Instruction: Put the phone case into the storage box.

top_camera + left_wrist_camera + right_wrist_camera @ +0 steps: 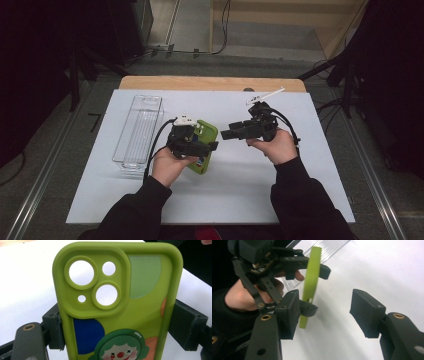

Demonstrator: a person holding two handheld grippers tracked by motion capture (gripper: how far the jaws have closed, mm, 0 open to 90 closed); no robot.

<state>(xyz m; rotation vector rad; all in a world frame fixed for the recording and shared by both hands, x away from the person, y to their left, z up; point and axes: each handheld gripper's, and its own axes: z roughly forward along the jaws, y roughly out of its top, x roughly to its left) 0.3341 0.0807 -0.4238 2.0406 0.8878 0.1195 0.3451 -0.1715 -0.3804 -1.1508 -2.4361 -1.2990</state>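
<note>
Left tool point(196, 146) clamps a smooth, seemingly rubbery green phone case point(117, 302).

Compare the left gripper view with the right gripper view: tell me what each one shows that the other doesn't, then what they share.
Left gripper view alone: the back of the green phone case, with its camera cutouts and clown print.

Right gripper view alone: the right gripper with jaws wide apart, the case edge-on, the person's left hand, and part of the clear bin.

Both: the case clamped in the left gripper, above the white table cover.
</note>
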